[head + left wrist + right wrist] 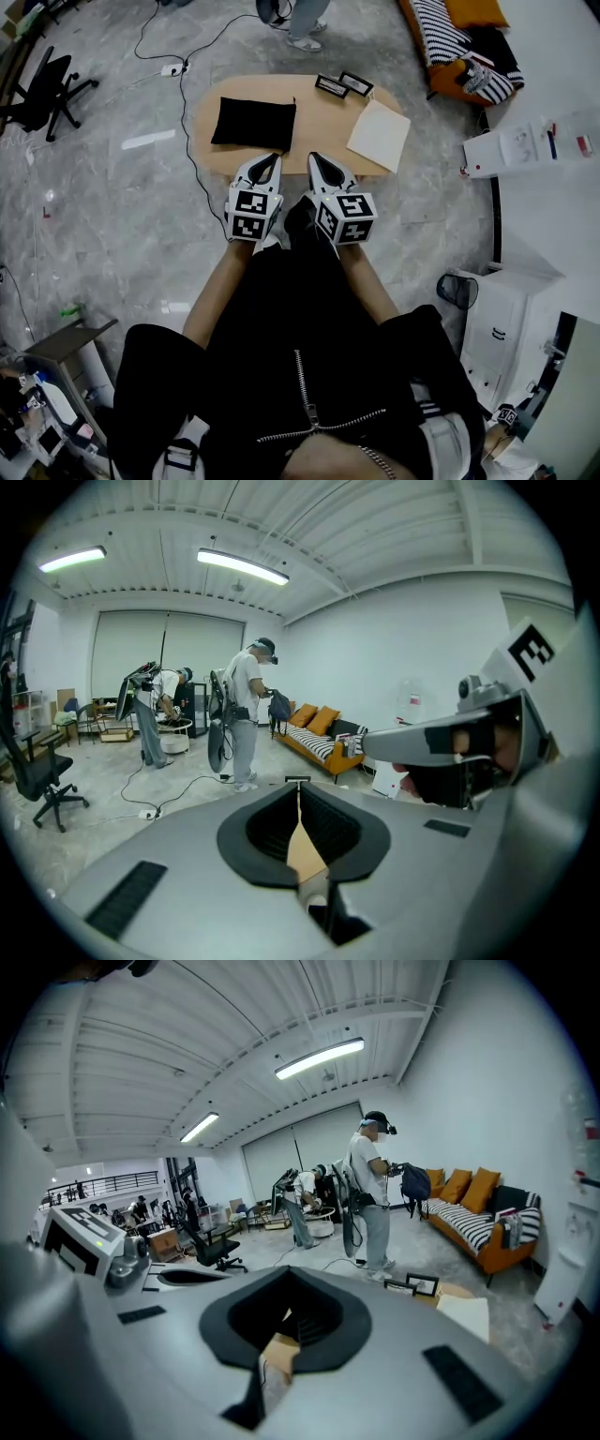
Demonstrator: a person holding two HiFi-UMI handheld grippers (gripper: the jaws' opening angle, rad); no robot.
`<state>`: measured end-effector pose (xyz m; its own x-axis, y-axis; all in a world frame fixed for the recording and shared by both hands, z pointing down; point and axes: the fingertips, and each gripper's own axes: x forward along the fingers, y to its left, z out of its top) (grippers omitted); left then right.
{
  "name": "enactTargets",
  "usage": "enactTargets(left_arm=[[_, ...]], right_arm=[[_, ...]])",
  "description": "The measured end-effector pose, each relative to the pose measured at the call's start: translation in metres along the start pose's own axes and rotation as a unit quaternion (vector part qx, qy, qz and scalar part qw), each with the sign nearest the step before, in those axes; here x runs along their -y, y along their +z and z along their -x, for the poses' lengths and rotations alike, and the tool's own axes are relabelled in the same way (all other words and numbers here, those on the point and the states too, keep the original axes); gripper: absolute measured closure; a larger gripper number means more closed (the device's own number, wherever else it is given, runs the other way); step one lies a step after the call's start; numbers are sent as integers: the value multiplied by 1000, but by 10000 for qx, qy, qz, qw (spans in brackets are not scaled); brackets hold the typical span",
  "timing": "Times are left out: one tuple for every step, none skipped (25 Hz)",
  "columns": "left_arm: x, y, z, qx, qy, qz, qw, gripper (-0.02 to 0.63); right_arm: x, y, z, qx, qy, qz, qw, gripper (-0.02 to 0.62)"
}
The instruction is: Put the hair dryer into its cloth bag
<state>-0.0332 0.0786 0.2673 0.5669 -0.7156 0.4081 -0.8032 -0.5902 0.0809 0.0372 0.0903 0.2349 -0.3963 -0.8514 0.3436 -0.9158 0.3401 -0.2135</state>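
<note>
The black cloth bag (pixel 253 122) lay on the left half of the oval wooden table (pixel 309 98). It looked slightly plump, though its contents could not be made out. Toward the table's right end sat two small picture frames (pixel 343 85) and a white sheet (pixel 379 135). At the table's near edge, the left gripper (pixel 273 159) and right gripper (pixel 315 159) were side by side, both clenched on nothing.

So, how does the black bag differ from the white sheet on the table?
The bag is black; the sheet is white. The bag lies on the left half of the table, the sheet at its right end. The bag sits nearly square to the near edge; the sheet is turned. Both lie flat, untouched.
</note>
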Motion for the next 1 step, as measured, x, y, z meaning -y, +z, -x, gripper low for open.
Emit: enactTargets(left_arm=[[0, -1, 0, -7, -6, 0, 10000, 586]], right_arm=[[-1, -1, 0, -11, 0, 3, 10000, 586]])
